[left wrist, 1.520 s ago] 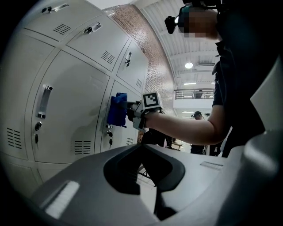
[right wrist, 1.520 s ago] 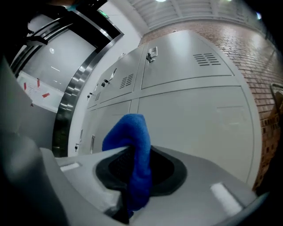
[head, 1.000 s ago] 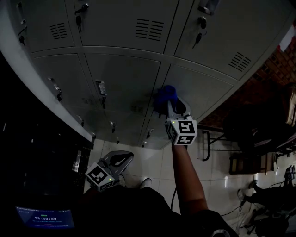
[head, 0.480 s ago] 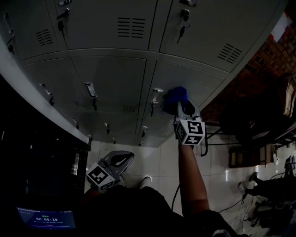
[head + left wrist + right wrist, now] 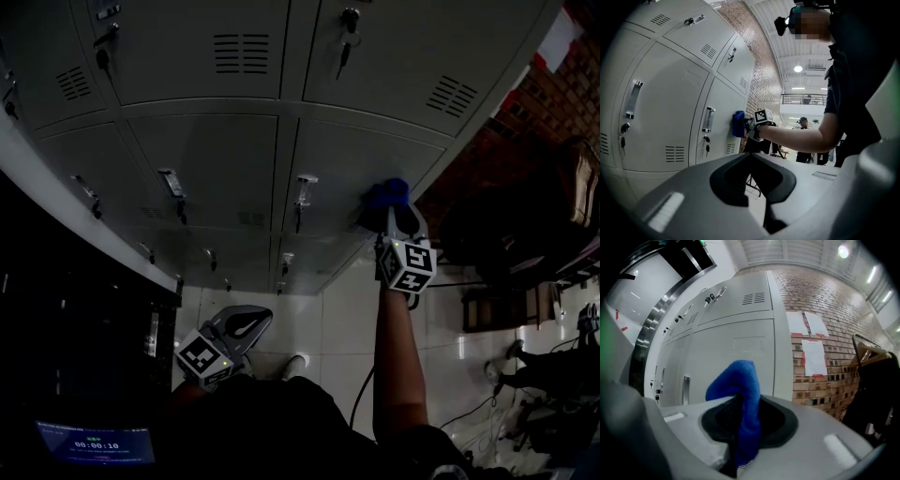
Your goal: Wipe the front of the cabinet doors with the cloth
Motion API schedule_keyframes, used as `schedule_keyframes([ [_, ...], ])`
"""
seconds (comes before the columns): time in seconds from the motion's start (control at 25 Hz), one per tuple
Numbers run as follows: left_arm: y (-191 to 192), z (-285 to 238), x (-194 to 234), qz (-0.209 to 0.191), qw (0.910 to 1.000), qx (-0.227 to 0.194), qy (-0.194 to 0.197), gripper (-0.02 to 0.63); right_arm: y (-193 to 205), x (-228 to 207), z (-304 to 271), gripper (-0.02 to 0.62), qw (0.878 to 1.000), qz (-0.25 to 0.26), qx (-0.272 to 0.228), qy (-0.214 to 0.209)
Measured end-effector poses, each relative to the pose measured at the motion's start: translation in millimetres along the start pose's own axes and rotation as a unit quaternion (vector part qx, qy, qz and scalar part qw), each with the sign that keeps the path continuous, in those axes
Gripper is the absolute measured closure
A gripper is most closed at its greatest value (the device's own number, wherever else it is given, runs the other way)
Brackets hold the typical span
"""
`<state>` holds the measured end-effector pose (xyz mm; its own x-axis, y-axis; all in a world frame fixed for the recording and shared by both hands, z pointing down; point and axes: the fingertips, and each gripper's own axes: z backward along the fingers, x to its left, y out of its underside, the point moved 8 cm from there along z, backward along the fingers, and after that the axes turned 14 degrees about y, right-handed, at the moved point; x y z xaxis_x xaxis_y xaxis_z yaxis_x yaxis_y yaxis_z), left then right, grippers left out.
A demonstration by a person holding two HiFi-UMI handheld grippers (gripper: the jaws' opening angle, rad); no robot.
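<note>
We sweep the cloth rightward across the door.

Our right gripper (image 5: 392, 217), pinching the blue cloth (image 5: 384, 197), has carried it from beside the handle (image 5: 302, 187) to the right edge of the cabinet door (image 5: 342, 159), near the brick wall (image 5: 544, 89). This pass looks nearly done. Our left gripper (image 5: 246, 323) hangs low over the tiled floor (image 5: 328, 319), jaws pressed together on nothing.

Fuzzy blue cloth (image 5: 739, 394); smooth matt metal cabinet doors (image 5: 202, 164).
</note>
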<state>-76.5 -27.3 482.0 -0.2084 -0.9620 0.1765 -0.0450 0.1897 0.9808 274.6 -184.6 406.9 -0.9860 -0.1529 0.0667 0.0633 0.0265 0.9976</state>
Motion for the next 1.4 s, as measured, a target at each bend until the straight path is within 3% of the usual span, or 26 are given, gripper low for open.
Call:
schedule_keyframes([
  [0.56,-1.9,6.6,-11.8,0.003,1.0,0.0,-0.002,0.606,12.9,-59.2,11.7,0.528,0.997,-0.018,0.014,0.078],
  [0.84,1.8,14.9,-15.1,0.0,1.0,-0.003,-0.005,0.606,12.2,-17.1,35.1,0.528,0.999,-0.038,-0.004,0.028],
  [1.2,-1.0,28.1,-17.5,-0.003,0.9998,-0.004,-0.021,0.606,27.5,96.5,39.3,0.528,0.995,-0.026,0.008,-0.099],
  [1.4,-4.9,37.7,-14.1,-0.007,0.9993,-0.008,-0.036,0.606,34.4,140.4,27.7,0.528,0.99,-0.012,0.018,-0.142],
])
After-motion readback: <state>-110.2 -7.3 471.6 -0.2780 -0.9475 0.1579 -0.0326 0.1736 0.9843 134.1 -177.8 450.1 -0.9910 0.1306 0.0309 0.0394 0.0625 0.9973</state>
